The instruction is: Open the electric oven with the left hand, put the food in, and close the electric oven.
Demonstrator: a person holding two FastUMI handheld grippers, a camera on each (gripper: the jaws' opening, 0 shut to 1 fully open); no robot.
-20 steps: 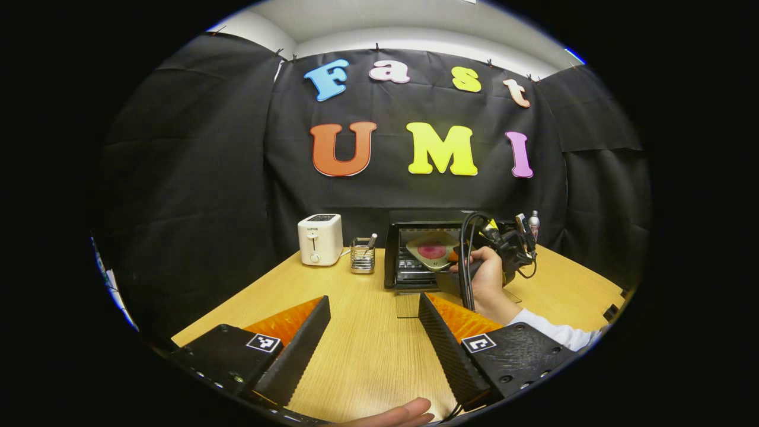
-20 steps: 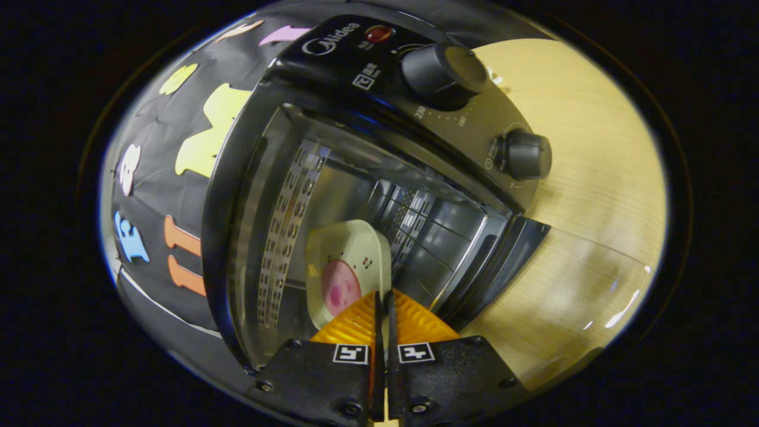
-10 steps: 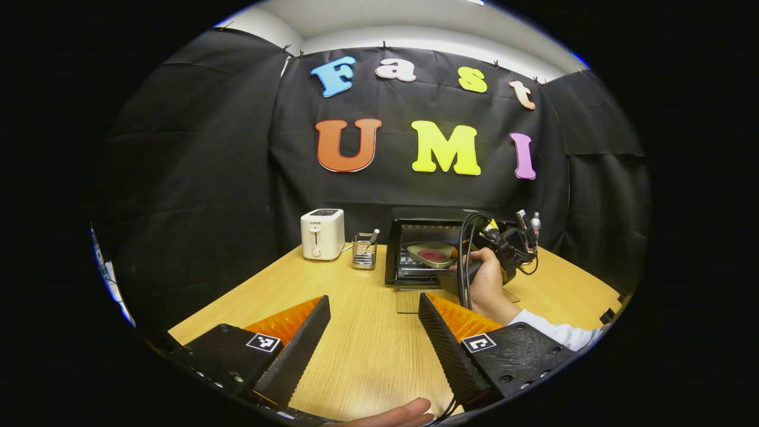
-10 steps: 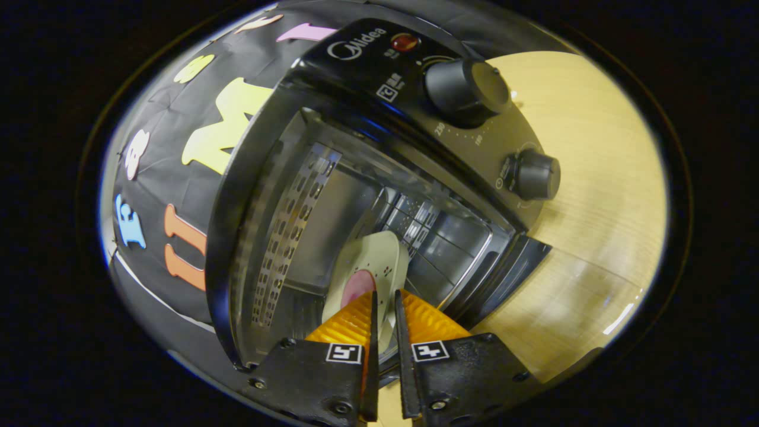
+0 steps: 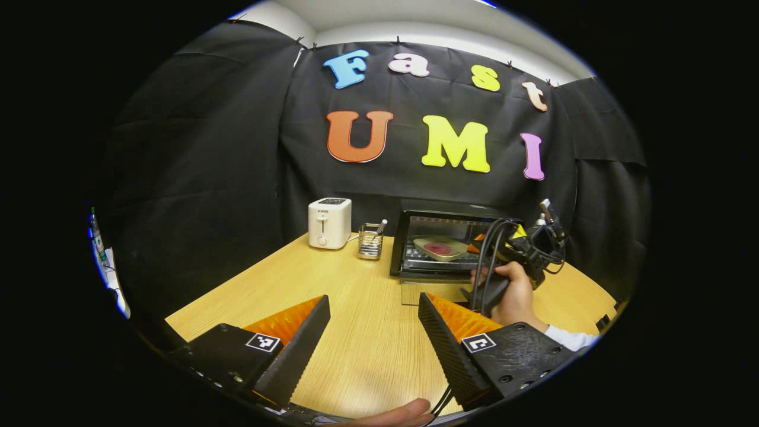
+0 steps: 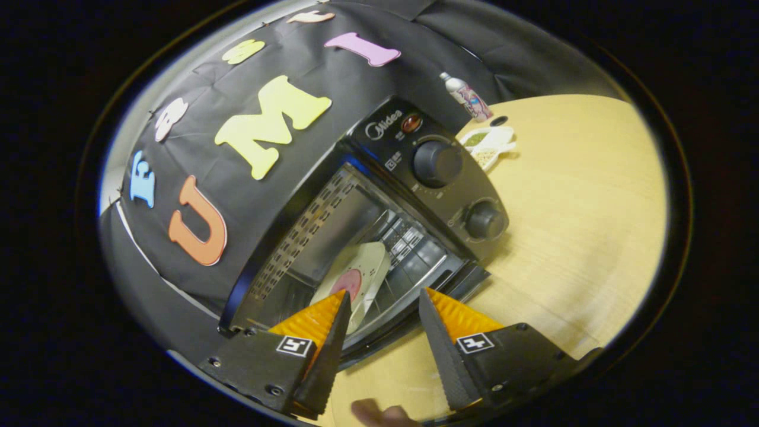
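Note:
The black electric oven [image 5: 415, 222] stands at the back of the wooden table, its glass door [image 5: 424, 292] folded down flat. A pale plate with a pink slice of food [image 5: 439, 248] lies on the rack inside, seen closer as the plate [image 6: 363, 274] in the right gripper view. My right gripper [image 6: 382, 303] is open just outside the oven [image 6: 379, 151] mouth, its orange fingers apart and clear of the plate. In the left gripper view a hand holds that right gripper [image 5: 522, 249] in front of the oven. My left gripper [image 5: 373, 311] hovers open and empty over the near table.
A white toaster [image 5: 329, 222] and a wire utensil holder [image 5: 370, 244] stand left of the oven. Two knobs [image 6: 437, 163] sit on the oven's control panel. A bottle [image 6: 468, 95] and a white dish [image 6: 489, 142] are behind the oven's right side.
The right gripper opened, let go of the plate and drew back out of the oven; the plate now rests on the rack. The left gripper stayed open, nearly still.

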